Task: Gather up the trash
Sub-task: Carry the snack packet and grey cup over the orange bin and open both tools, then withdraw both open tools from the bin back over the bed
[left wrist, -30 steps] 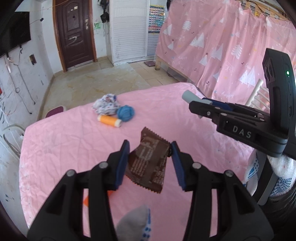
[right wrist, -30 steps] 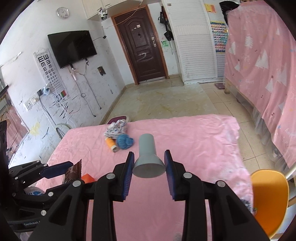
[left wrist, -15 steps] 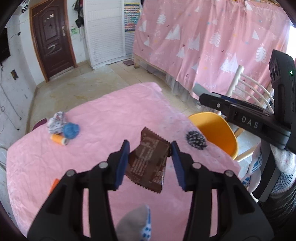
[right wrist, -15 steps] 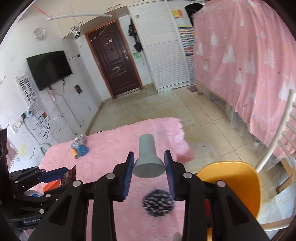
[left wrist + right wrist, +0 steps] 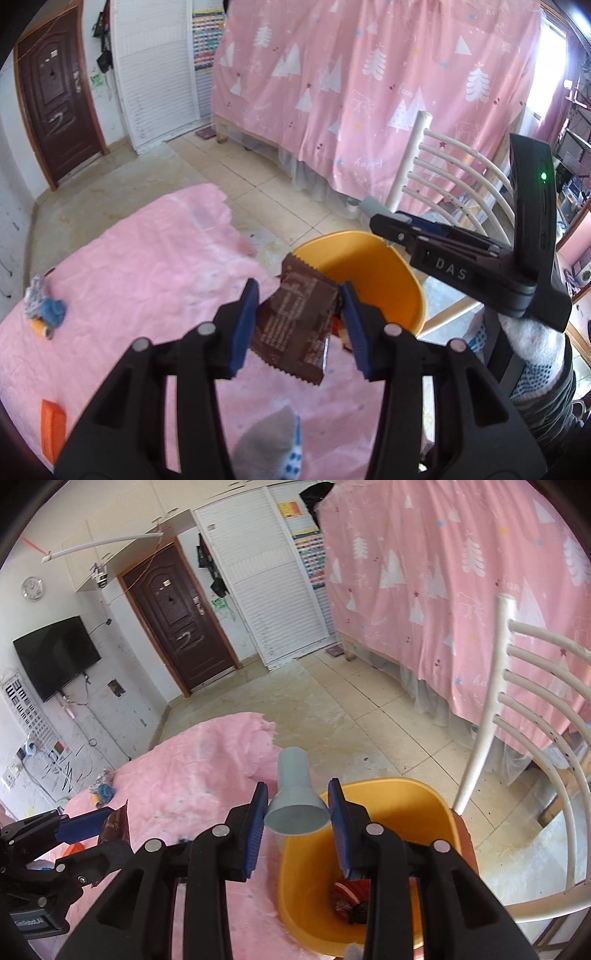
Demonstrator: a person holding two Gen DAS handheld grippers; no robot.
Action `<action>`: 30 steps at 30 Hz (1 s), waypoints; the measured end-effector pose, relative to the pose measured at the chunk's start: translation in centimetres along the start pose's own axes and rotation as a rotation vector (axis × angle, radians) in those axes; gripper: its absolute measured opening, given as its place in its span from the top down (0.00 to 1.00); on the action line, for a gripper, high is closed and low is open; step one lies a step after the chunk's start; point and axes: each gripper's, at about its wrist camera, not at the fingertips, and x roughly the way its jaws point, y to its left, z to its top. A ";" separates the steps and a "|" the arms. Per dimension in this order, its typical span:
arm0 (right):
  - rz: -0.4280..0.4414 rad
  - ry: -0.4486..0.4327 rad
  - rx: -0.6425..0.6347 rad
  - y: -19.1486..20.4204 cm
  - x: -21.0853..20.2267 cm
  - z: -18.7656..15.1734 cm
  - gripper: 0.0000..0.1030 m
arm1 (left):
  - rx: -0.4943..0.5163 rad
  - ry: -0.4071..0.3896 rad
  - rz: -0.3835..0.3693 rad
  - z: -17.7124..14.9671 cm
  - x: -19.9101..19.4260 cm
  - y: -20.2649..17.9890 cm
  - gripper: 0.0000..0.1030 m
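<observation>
A brown snack wrapper (image 5: 295, 325) hangs between the blue pads of my left gripper (image 5: 299, 325), which is shut on it, just at the near rim of an orange bin (image 5: 384, 280). In the right wrist view my right gripper (image 5: 297, 814) is shut on a grey paper cup (image 5: 293, 794), held over the left rim of the orange bin (image 5: 406, 812). Red and dark wrappers (image 5: 349, 901) lie at the bin's bottom. Each gripper shows in the other's view: the right gripper (image 5: 391, 221) at the right, the left gripper (image 5: 107, 819) with the wrapper (image 5: 116, 825) at the lower left.
The pink-covered table (image 5: 140, 266) carries a patterned rag, blue ball and orange spool (image 5: 46, 314) at its far left and an orange block (image 5: 51, 424) near the front. A white slatted chair (image 5: 524, 716) stands right of the bin. A pink curtain (image 5: 369, 92) hangs behind.
Both grippers have swung to the right across the table with their loads; the orange bin and white chair have come into view and now sit right under the fingers.
</observation>
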 end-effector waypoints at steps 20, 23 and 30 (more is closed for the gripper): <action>-0.038 -0.003 0.114 -5.8 0.2 -0.8 0.78 | -0.001 0.053 -0.083 3.5 7.8 -4.1 0.48; -0.039 -0.001 0.112 -5.7 0.3 -0.8 0.77 | -0.013 0.061 -0.081 3.5 7.9 -3.8 0.48; -0.037 0.001 0.098 -4.5 0.4 -0.6 0.77 | -0.047 0.045 -0.076 3.1 6.0 -2.5 0.48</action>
